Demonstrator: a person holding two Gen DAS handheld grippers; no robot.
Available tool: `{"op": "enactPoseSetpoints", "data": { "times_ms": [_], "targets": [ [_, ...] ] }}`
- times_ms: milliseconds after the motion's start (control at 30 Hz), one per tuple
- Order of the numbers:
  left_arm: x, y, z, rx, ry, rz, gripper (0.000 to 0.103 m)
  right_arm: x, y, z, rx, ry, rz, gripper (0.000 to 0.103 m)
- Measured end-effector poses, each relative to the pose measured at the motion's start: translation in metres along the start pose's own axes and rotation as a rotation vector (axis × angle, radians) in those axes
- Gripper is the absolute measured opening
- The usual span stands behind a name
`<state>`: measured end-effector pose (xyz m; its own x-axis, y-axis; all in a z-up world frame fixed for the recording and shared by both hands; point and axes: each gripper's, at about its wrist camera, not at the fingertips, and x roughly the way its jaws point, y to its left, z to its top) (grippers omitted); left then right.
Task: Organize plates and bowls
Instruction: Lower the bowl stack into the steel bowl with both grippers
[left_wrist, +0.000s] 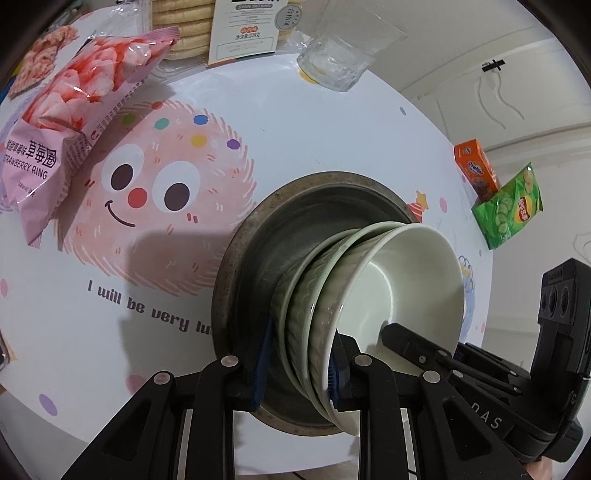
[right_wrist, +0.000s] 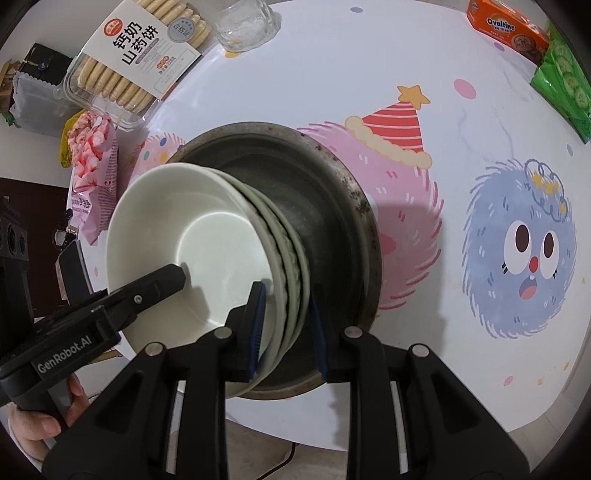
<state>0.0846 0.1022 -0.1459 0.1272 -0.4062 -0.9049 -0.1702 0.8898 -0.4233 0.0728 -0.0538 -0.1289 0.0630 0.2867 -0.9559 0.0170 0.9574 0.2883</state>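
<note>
The surface is a round white table (left_wrist: 332, 122) covered with a printed cloth of fuzzy cartoon faces, a pink one and a blue one; pale walls and a floor edge show beyond its rim. Snacks ring the far side: a pink strawberry-ring bag (left_wrist: 70, 122), a clear tray of round biscuits (right_wrist: 110, 77), a clear glass tumbler (left_wrist: 343, 55), an orange Ovaltine box (right_wrist: 506, 29) and a green crisp packet (left_wrist: 509, 210). Near the front edge sits a wide, dark, worn metal dish (left_wrist: 229, 288). In it rests a nested stack of pale green glazed bowls (left_wrist: 391, 280), tilted so that its open mouth leans to one side. The stacking seems largely done, and the step in hand looks like settling or releasing the stack inside the dish. The left gripper (left_wrist: 299, 369) has its blue pads drawn narrow on the near rims of the bowls, one pad against the outside wall and one within the top bowl, so it appears to be clamping them. The right gripper (right_wrist: 288, 328) straddles the opposite rims at a similar narrow width. One pad lies against the inner wall, while the outer pad is blurred with a thin dark gap beside it, so I cannot tell whether it presses. A hand (right_wrist: 33, 424) holds the left tool's handle. The next move probably calls for levelling the stack until it sits flat, then opening both sets of jaws and lifting straight up without dragging a rim.
</note>
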Motion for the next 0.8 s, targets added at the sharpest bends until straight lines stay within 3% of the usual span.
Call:
{"op": "enactPoseSetpoints", "data": {
  "times_ms": [167,233,300,367,500,567,700,767,800],
  "targets": [
    [-0.013,-0.008,0.001,0.040,-0.050,0.016,0.031,-0.007,0.000,-0.002,-0.009,-0.024,0.020,0.032],
    [-0.022,-0.008,0.001,0.052,-0.072,0.025,0.055,-0.015,0.001,-0.002,-0.017,-0.041,0.017,0.036],
    [-0.035,-0.007,0.000,0.060,-0.100,0.006,0.071,-0.027,0.001,-0.003,-0.030,-0.068,0.014,0.043],
    [-0.047,-0.005,0.000,0.074,-0.130,-0.006,0.079,-0.041,0.000,-0.004,-0.034,-0.101,0.026,0.055],
    [-0.072,0.002,0.001,0.117,-0.179,-0.021,0.091,-0.070,-0.013,-0.006,-0.017,-0.163,0.062,0.061],
    [-0.079,0.011,0.001,0.125,-0.190,-0.011,0.102,-0.077,-0.023,-0.005,-0.001,-0.180,0.085,0.079],
    [-0.080,0.036,-0.001,0.102,-0.188,0.018,0.103,-0.075,-0.046,-0.005,0.042,-0.161,0.115,0.089],
    [-0.074,0.049,-0.002,0.073,-0.165,0.023,0.103,-0.068,-0.057,-0.004,0.062,-0.144,0.115,0.103],
    [-0.070,0.056,-0.003,0.062,-0.159,0.037,0.103,-0.064,-0.062,-0.005,0.072,-0.134,0.113,0.103]
  ]
}}
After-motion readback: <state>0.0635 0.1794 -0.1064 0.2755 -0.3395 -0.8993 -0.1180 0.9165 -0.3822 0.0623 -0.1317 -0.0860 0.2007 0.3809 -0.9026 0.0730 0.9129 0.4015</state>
